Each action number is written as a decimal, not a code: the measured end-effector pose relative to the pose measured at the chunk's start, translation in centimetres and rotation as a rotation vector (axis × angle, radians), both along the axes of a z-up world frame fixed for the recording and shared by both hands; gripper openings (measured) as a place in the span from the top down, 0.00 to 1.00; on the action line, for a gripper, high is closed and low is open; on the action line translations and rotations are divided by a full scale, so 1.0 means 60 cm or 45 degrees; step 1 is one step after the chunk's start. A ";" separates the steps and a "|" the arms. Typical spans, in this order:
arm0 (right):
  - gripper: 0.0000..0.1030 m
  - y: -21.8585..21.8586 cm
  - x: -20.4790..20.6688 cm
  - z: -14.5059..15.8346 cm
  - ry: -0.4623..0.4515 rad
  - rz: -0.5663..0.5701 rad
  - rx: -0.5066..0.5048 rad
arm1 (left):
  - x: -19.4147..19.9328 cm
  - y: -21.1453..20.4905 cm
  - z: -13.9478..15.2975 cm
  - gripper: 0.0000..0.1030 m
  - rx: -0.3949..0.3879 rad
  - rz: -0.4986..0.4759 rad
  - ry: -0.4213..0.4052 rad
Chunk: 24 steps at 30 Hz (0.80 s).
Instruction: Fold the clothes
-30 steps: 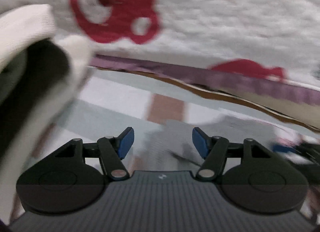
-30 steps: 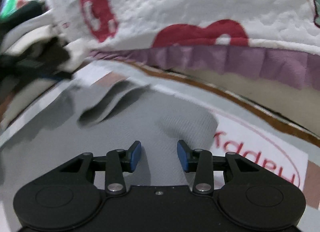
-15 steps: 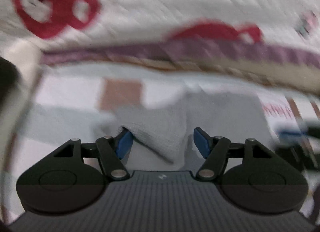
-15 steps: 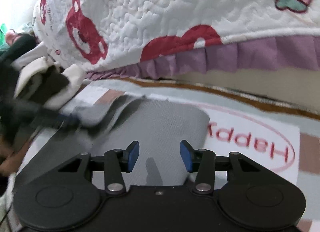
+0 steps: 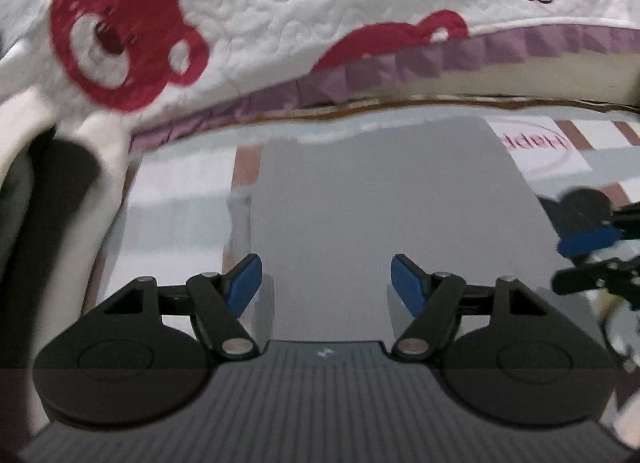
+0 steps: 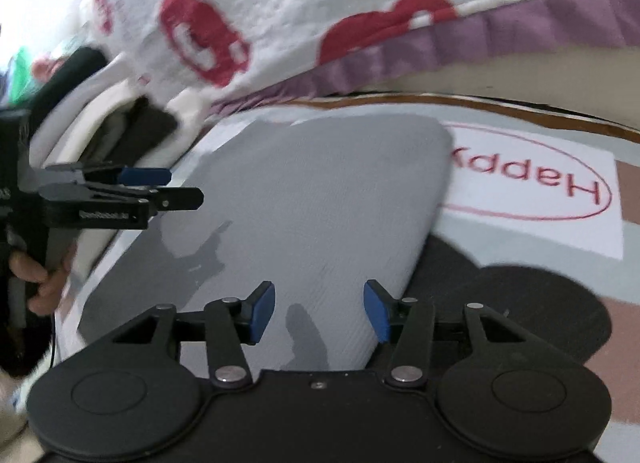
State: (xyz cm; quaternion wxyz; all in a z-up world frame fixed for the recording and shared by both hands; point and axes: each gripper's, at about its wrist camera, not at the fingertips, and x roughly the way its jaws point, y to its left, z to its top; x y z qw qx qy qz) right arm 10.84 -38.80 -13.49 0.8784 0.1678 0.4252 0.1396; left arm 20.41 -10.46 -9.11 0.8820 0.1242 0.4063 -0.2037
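A grey garment (image 5: pixel 372 199) (image 6: pixel 304 207) lies flat on a floor mat, folded into a long smooth panel. My left gripper (image 5: pixel 326 289) hovers over its near left part, open, with nothing between the fingers. My right gripper (image 6: pixel 319 313) is open too, above the garment's near right edge, holding nothing. The left gripper (image 6: pixel 160 183) also appears from the side in the right wrist view, held by a hand (image 6: pixel 38 279). The right gripper's blue fingertip (image 5: pixel 588 241) shows at the right edge of the left wrist view.
A bed with a white quilt printed with red bears (image 5: pixel 120 35) (image 6: pixel 200 39) and a purple frill (image 5: pixel 440 59) runs along the far side. A pile of cream and dark clothes (image 5: pixel 44 191) (image 6: pixel 132 127) sits at the left. The mat bears a "Happy" print (image 6: pixel 528 179).
The raised grey fold that the left gripper hovered at half a second ago now lies flat. Both grippers have drawn back over the smoothed garment, still open.
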 end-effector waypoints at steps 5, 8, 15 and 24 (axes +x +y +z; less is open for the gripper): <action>0.46 0.011 -0.053 -0.009 0.082 0.051 0.033 | -0.146 0.080 -0.001 0.27 -0.075 -0.018 -0.009; 0.45 0.018 -0.084 -0.014 0.132 0.081 0.053 | -0.202 0.106 -0.015 0.27 -0.037 -0.038 -0.009; 0.41 0.040 -0.131 -0.026 0.261 0.075 0.263 | -0.191 0.098 0.001 0.27 -0.114 -0.083 -0.039; 0.52 0.033 -0.143 -0.050 0.314 -0.100 0.566 | -0.230 0.060 0.017 0.27 -0.245 -0.313 -0.113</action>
